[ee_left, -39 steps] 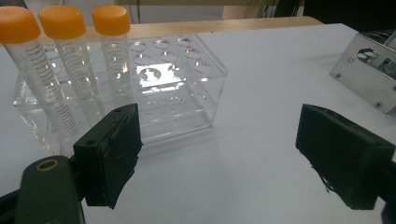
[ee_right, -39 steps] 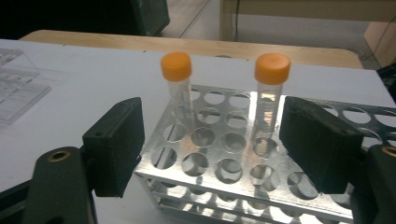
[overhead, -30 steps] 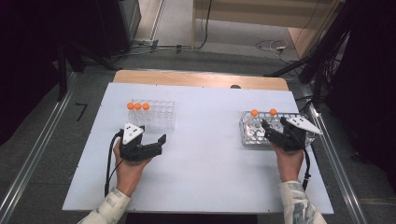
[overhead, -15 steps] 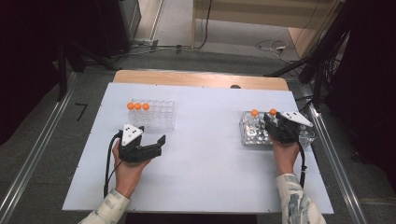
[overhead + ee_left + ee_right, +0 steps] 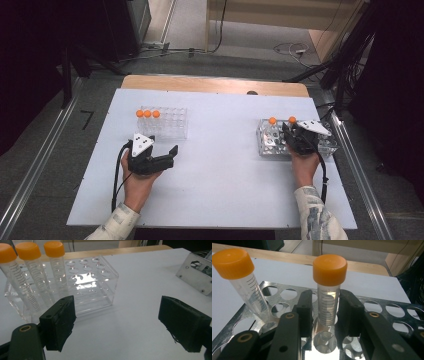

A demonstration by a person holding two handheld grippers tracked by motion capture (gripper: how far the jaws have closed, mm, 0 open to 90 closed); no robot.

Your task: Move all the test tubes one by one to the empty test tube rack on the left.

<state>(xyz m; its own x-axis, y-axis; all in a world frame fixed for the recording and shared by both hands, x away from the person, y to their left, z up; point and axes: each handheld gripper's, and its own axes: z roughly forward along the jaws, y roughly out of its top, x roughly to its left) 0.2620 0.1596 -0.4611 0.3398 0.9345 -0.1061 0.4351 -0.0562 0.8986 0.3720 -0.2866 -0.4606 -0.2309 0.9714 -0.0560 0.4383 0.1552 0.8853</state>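
**Tube Grip at the Metal Rack**

A matte white table (image 5: pixel 220 165) stands on grey flooring. The right gripper (image 5: pixel 323 312), jaws just closing, clamps an orange-capped clear tube (image 5: pixel 328 300) standing in the perforated metal rack (image 5: pixel 384 308). The left gripper (image 5: pixel 117 325) rests wide open, empty, near the transparent plastic rack (image 5: pixel 95 287).

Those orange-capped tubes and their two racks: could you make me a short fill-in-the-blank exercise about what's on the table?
1. The clear plastic rack holds ___ tubes.
2. Every tube's cap is coloured ___.
3. The right gripper has its fingers on either side of a tube standing in the ___ rack.
4. The left gripper has ___ between its fingers.

Missing words: three; orange; metal; nothing
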